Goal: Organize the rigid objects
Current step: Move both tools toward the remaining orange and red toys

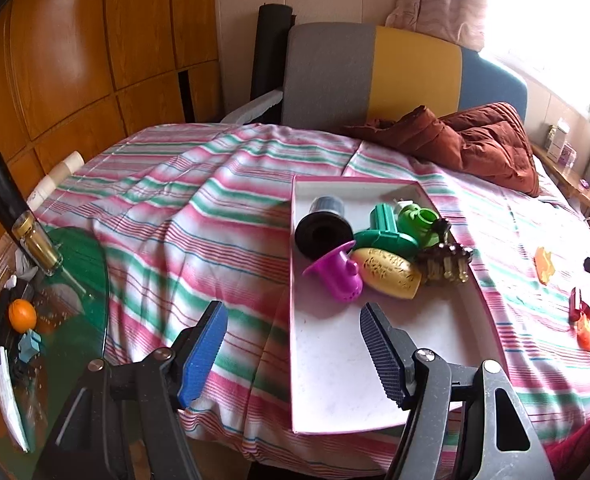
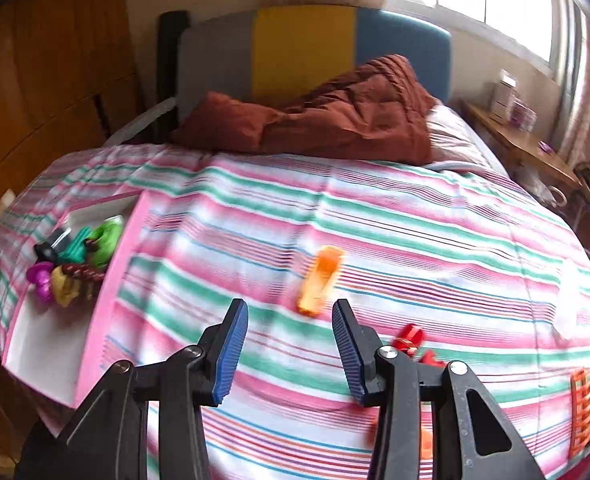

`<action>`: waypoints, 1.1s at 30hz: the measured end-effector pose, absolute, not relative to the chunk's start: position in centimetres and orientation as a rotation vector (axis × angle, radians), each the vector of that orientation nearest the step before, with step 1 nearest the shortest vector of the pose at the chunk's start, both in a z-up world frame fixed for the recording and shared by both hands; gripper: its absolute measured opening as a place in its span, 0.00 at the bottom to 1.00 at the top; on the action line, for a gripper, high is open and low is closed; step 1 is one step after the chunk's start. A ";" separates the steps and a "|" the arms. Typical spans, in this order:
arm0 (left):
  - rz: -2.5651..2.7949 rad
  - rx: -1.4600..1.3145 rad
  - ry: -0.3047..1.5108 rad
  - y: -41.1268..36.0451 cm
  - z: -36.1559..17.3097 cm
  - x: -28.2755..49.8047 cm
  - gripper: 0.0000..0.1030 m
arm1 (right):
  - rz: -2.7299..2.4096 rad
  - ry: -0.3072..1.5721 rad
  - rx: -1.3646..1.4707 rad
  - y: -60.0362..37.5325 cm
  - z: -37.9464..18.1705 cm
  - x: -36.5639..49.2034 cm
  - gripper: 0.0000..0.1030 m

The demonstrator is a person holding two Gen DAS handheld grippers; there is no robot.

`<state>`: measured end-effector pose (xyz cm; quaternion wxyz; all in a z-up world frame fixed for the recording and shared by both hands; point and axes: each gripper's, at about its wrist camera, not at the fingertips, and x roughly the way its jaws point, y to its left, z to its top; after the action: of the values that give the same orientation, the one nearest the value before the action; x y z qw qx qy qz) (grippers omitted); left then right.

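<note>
A: The right gripper hangs spread and empty over the bed. Where's the orange clip?

B: Just ahead, lengthwise between the fingers. The left gripper, also spread, hovers by the tray.

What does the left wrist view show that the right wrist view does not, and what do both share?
Only the left wrist view shows the open left gripper, the green glass table beside the bed, an orange fruit and a dark bottle on it.

Only the right wrist view shows the open right gripper, the orange comb-like piece at the right edge, and the wooden bedside table.

Both show the pink-rimmed tray holding the gathered toys, the orange clip loose on the striped bedspread, and the rust-coloured quilt.
</note>
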<state>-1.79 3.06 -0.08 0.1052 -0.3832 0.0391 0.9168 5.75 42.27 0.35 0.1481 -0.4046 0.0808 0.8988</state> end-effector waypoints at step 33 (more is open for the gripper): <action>2.573 -1.076 0.265 10.0 1.2 -0.5 0.68 | 2.136 1.062 -0.944 56.1 -3.4 12.5 0.43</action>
<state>-0.46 10.00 1.22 0.1692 -0.3786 0.0932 0.9052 12.46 56.10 -3.37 0.2842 -0.3526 0.3970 0.7983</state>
